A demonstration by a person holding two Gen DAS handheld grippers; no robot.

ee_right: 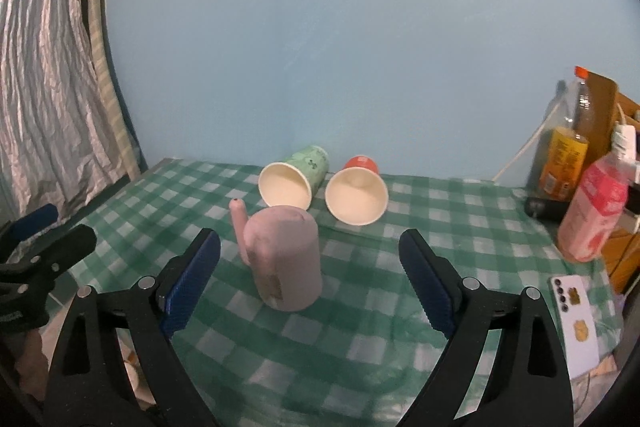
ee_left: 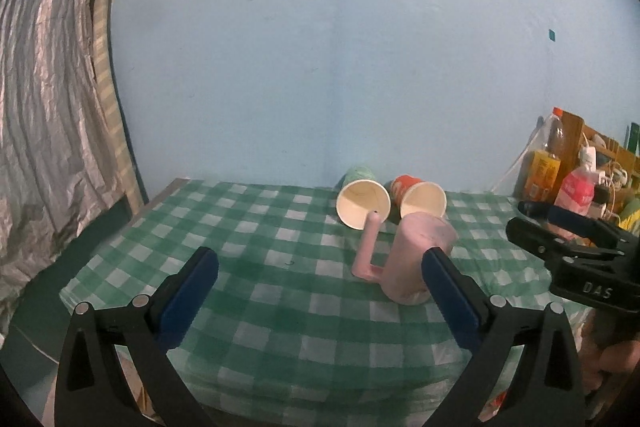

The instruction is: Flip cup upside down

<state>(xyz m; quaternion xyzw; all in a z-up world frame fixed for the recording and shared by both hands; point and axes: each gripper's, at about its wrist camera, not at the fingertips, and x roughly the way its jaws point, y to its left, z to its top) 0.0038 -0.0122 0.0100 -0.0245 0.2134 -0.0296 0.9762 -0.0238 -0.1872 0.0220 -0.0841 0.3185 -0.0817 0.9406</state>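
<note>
On the left, the left gripper hangs above the near part of the checked tablecloth with its blue pads spread wide and nothing between them. To its right stands the pink cup, apparently already mouth-down on the cloth, closed base on top and its long handle sticking up on the left side. It sits between the pads of the right gripper in that camera's view, but the pads are wide apart and touch nothing. Behind it, a green paper cup and then a red paper cup lie on their sides, mouths facing the cameras, close together near the blue wall. Further right stand bottles, and a phone lies near the table's edge. If the pink cup counts as turned, the sensible next piece of work is one of the paper cups. A good way would be to reach the right gripper past the pink cup without brushing its handle, close gently on the side wall near the middle so the thin paper does not crush, lift clear, rotate until the rim faces down, and set it flat before letting go. The neighbouring cup lies near enough to be knocked rolling.
</note>
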